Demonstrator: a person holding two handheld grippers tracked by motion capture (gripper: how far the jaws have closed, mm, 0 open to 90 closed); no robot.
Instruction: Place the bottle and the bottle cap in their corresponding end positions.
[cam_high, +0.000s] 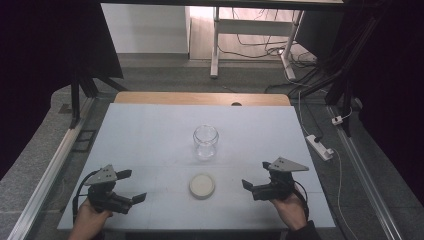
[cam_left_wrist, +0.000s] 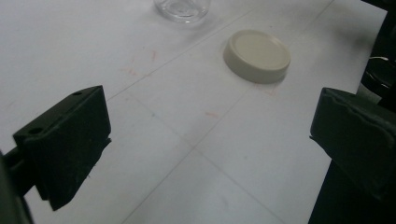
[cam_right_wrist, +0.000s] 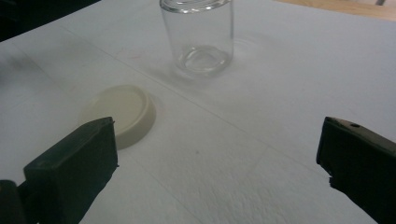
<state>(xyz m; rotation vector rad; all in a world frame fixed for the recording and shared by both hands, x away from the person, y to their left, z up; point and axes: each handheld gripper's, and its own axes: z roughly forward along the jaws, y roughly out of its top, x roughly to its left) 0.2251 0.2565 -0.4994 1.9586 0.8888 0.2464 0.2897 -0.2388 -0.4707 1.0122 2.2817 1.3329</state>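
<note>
Glass jar stands upright and uncapped near the middle of the white table top, with its cream lid lying flat just in front of it, apart from it, on my side. I see bare surface all round both: wide room to the left and right of the jar, and more behind it up to the wooden back edge.

Left gripper sits near the front-left corner of the white surface, close to the front edge, held by a hand. Its 2 jaws stand wide apart with nothing between them; in the left gripper view the lid lies ahead and to the right, the jar base beyond it.

Right gripper sits near the front-right, also held by a hand, well in from the right edge. Its 2 jaws are likewise spread wide and empty. In the right gripper view the lid lies just past the left-hand jaw, not touching it, and the jar stands farther off.

Lid lies roughly midway between the 2 grippers, with open surface on either side.
</note>
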